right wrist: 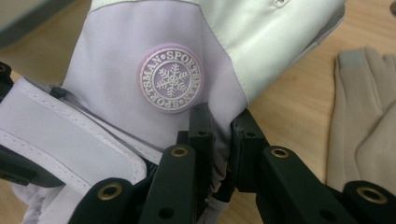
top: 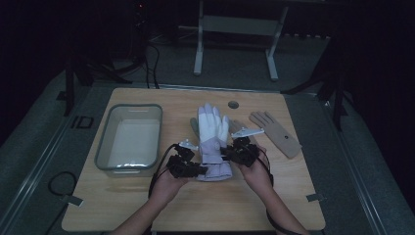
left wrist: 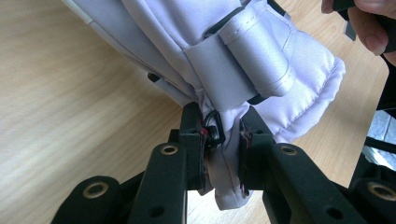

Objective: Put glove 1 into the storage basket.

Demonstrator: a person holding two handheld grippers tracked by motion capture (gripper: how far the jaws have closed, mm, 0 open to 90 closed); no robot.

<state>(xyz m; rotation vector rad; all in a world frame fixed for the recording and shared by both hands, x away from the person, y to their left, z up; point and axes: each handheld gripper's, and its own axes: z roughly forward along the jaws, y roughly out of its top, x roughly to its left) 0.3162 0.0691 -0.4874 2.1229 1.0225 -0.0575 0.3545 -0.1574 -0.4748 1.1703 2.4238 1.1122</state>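
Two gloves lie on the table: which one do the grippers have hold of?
The white and lilac ski glove, clamped at its cuff by both the left gripper and the right gripper. The thin tan glove lies untouched beside it.

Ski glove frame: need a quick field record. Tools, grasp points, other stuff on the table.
held item: lilac-and-white ski glove, fingers pointing away from the person
left tool: shut on the glove's cuff hem, beside a small black loop
right tool: shut on the glove's side edge, below the round snowflake badge
tan glove: flat on the table, right of the ski glove
clear bin: left of the ski glove
surface: wooden table
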